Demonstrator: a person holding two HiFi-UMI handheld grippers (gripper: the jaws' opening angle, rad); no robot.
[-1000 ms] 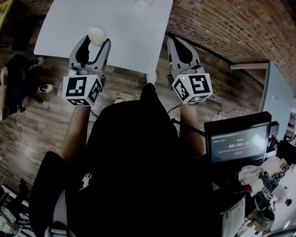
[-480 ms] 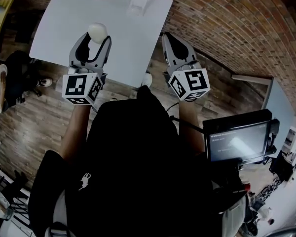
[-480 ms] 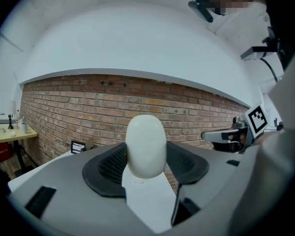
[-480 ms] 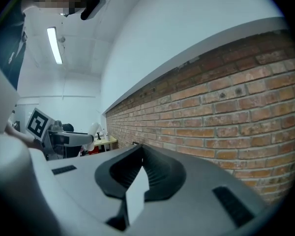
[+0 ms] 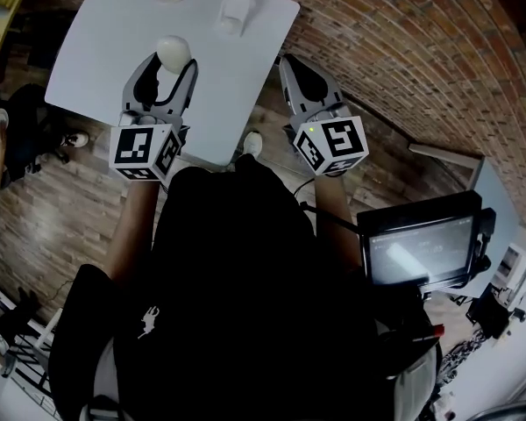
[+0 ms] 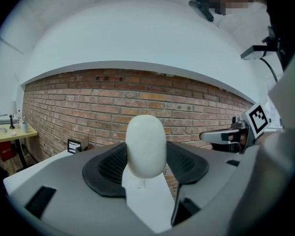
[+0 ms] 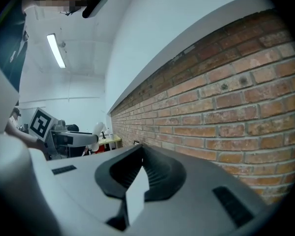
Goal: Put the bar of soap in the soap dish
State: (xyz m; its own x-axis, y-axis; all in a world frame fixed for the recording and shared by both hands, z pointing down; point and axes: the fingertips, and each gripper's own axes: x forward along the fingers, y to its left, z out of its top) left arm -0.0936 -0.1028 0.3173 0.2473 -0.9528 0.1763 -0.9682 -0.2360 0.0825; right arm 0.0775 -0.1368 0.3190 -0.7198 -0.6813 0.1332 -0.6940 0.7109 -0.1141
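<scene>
- A brick wall (image 5: 394, 51) is seen behind a white table (image 5: 96, 60).
- The floor (image 5: 44, 222) is laid with wood planks.
- A ceiling strip light (image 7: 55, 50) is lit.
- A small yellow table (image 6: 12, 132) is set near the wall.

Cream bar of soap (image 6: 145, 145), white table (image 5: 96, 60), seemingly white soap dish (image 5: 234, 11) (brick wall (image 6: 187, 97) red-brown).
</scene>
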